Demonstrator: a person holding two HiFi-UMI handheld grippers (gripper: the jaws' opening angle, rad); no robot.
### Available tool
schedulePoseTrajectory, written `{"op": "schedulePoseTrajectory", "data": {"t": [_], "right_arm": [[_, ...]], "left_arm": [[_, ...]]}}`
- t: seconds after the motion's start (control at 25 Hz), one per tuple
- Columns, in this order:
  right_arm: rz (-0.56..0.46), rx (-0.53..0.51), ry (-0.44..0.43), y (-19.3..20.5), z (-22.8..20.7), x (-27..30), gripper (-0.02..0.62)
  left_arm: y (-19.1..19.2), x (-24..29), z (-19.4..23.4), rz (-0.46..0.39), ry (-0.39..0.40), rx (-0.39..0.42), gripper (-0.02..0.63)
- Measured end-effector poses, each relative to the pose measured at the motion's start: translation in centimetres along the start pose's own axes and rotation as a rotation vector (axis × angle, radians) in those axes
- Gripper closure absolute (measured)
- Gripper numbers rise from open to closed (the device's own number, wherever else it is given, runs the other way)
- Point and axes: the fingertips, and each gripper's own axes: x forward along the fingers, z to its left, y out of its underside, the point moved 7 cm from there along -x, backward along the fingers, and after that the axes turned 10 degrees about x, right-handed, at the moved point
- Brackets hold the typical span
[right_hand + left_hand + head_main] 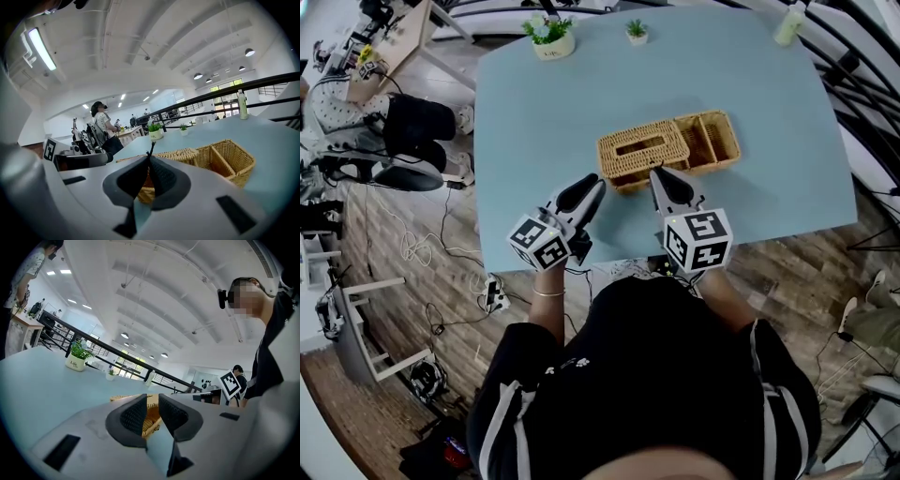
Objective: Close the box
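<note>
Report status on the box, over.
Left claw open, empty, short of the wicker box. Right claw shut, near its front edge. Lid lies flat on top. Nothing in the way.

The woven box [668, 150] is tan, the table [769, 112] pale blue, the floor [811, 272] brown wood-grain.

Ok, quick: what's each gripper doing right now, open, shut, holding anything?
Left gripper: tongs apart, nothing between them.
Right gripper: tongs closed tip to tip, holding nothing.
</note>
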Motion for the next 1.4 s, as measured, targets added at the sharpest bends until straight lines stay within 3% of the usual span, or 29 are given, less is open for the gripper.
{"op": "schedulePoseTrajectory", "data": {"t": [0.52,1.4], "right_arm": [[0.058,0.001,0.004,1.8,-1.3,0.6,0.581],[0.142,-0.009,0.036,4.1,-2.7,1.6,0.58]], "left_arm": [[0.6,-0.3,-0.3,0.0,-0.043,-0.007,0.572],[1.5,-1.0,-0.5,0.05,-0.07,0.015,0.574]]}}
